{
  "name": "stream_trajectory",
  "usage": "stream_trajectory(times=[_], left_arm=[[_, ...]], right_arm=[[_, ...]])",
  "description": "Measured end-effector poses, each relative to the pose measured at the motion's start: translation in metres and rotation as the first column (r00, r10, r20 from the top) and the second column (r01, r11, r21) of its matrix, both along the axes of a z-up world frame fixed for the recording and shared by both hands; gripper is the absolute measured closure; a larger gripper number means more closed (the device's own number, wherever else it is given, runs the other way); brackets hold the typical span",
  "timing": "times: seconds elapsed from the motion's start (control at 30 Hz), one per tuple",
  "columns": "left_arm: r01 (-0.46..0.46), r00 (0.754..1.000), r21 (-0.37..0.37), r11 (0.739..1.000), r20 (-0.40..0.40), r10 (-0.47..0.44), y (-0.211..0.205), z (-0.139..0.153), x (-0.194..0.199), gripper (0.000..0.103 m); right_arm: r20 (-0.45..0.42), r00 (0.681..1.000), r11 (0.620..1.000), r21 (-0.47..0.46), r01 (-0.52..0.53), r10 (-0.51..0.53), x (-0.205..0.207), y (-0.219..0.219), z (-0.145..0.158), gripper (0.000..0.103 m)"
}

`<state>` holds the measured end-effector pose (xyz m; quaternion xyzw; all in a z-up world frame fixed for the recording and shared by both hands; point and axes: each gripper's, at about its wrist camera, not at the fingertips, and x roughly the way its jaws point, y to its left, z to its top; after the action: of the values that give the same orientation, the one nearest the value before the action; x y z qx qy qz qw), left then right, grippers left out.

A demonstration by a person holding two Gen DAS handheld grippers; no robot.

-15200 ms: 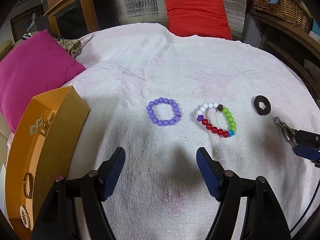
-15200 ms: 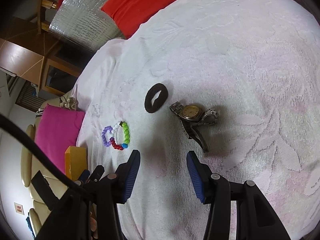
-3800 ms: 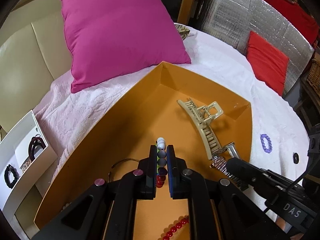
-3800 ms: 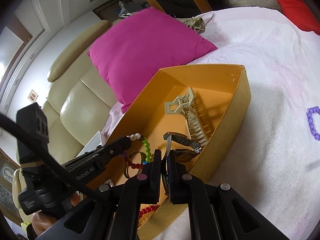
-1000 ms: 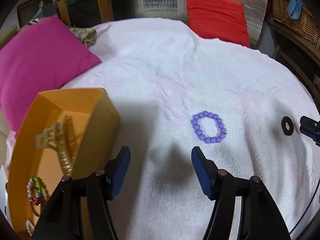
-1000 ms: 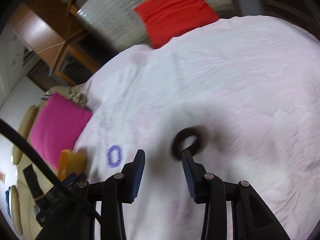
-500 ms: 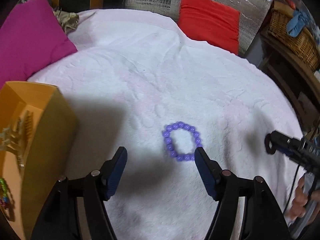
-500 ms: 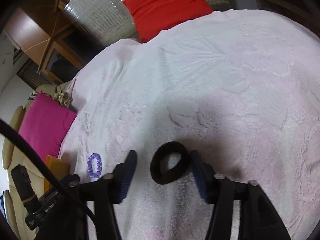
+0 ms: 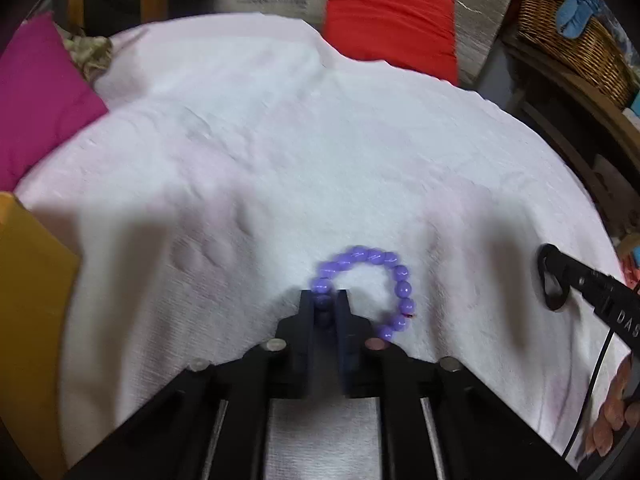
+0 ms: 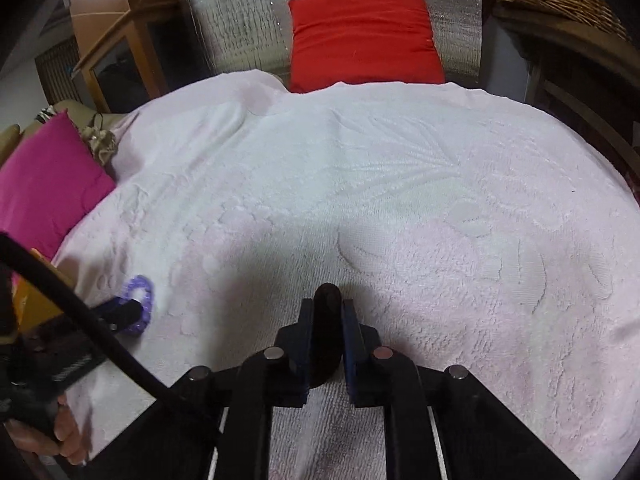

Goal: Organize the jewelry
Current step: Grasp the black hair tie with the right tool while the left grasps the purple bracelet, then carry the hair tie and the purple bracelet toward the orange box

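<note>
A purple bead bracelet (image 9: 376,276) lies on the white towel. My left gripper (image 9: 323,304) is shut on its near-left beads. The bracelet also shows in the right wrist view (image 10: 138,296), with the left gripper on it. My right gripper (image 10: 327,316) is shut on a black hair tie (image 10: 327,300), which stands on edge between the pads. In the left wrist view the hair tie (image 9: 551,280) hangs at the tip of the right gripper at the far right. The orange box (image 9: 24,300) sits at the left edge.
A magenta pillow (image 9: 36,92) lies at the far left and a red pillow (image 9: 390,20) at the back. A wicker basket (image 9: 576,28) stands on a wooden shelf at the right. The white towel (image 10: 400,200) covers the surface.
My left gripper has closed on the purple bracelet. My right gripper has closed on the black hair tie, which now stands on edge between the pads.
</note>
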<state>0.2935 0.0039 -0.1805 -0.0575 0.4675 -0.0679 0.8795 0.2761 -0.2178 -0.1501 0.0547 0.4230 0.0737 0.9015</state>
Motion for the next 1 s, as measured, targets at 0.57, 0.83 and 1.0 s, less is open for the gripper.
stream_trajectory(times=[0.57,0.83,1.0], left_arm=[[0.032,0.993,-0.079,0.996,0.119,-0.023,0.022,0.056,-0.041,0.094],[0.010,0.980,-0.068,0.998,0.197,0.004,0.026,0.089,-0.076,0.094],[-0.033,0.969,-0.035,0.999,0.242,0.040,0.034,0.106,-0.096,0.094]], right_arm=[[0.096,0.993,0.941,0.324,-0.103,0.076,-0.020,-0.009,0.039,0.095],[0.169,0.977,0.915,0.359,-0.186,0.132,-0.037,0.008,0.055,0.095],[0.183,0.971,0.908,0.359,-0.214,0.156,-0.048,0.018,0.058,0.095]])
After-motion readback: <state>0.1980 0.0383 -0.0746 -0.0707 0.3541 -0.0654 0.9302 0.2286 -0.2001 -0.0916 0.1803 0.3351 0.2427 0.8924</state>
